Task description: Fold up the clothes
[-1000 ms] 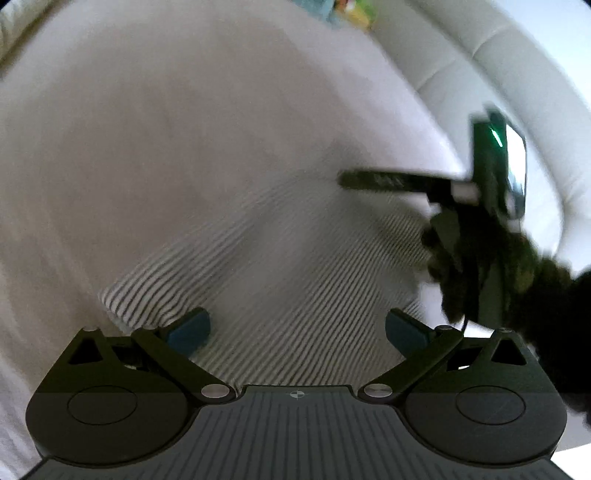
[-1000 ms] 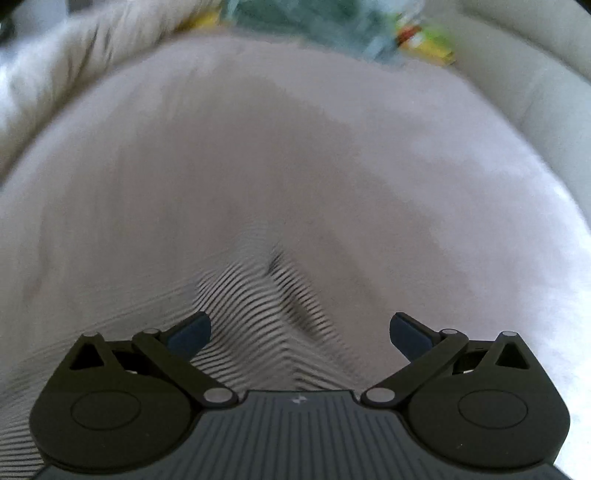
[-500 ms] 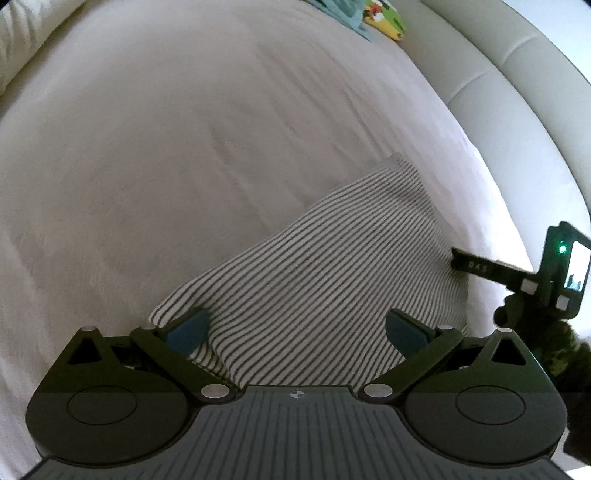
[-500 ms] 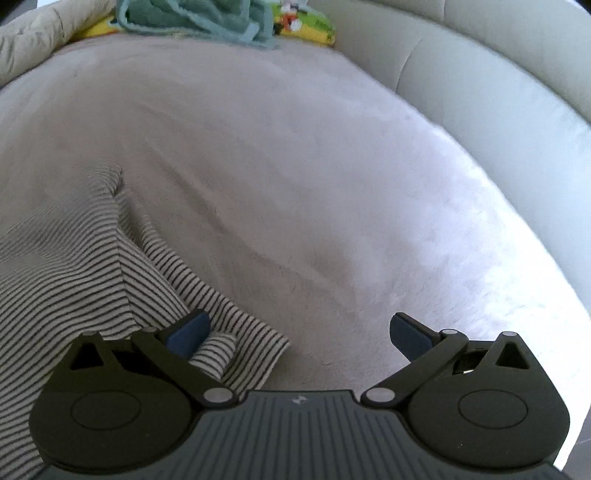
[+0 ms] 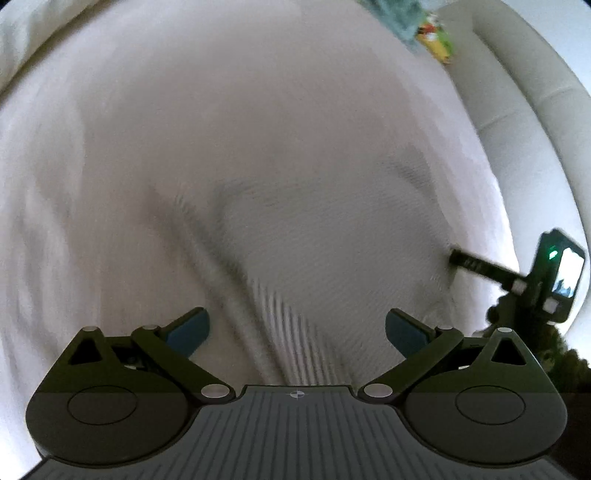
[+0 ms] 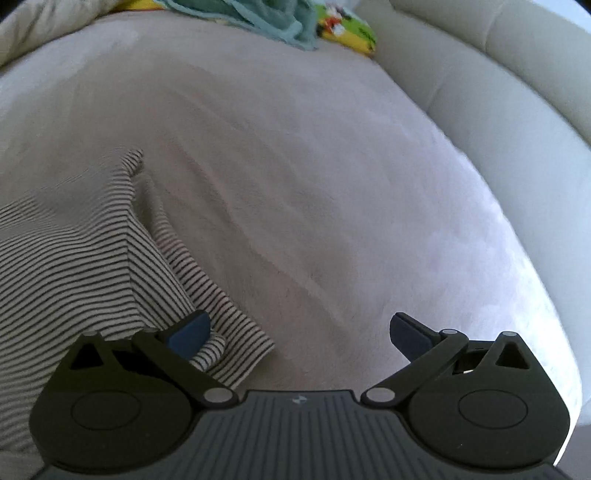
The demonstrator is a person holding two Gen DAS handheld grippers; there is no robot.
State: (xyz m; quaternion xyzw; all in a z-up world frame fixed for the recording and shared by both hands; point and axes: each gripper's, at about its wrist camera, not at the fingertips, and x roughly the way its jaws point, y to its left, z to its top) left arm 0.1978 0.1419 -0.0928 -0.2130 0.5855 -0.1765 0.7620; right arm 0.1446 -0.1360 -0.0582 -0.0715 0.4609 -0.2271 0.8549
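The striped shirt (image 6: 74, 258) lies on the bed (image 6: 295, 184), whose cover is a pale pinkish plush. In the right wrist view the shirt fills the left side, a raised fold running from a peak at the far left down toward the near edge, with a small rolled bit of hem just beside the left blue pad (image 6: 188, 334). The right gripper (image 6: 301, 334) is spread wide, with nothing between its fingers; its right pad hangs over bare cover. In the left wrist view the picture is blurred; the shirt (image 5: 314, 266) shows as faint stripes in the middle and near part, with a ridge of cloth running between the fingers toward the camera. The left gripper (image 5: 297, 330) is also spread wide over the shirt and pinches nothing. At the right edge of that view the right gripper (image 5: 480, 264) shows from the side, its tip at the shirt's right edge. A padded white bed frame (image 6: 480, 74) curves along the right. At the far end lie a teal cloth (image 6: 266, 18) and a yellow-green item (image 6: 347, 31) touching it.
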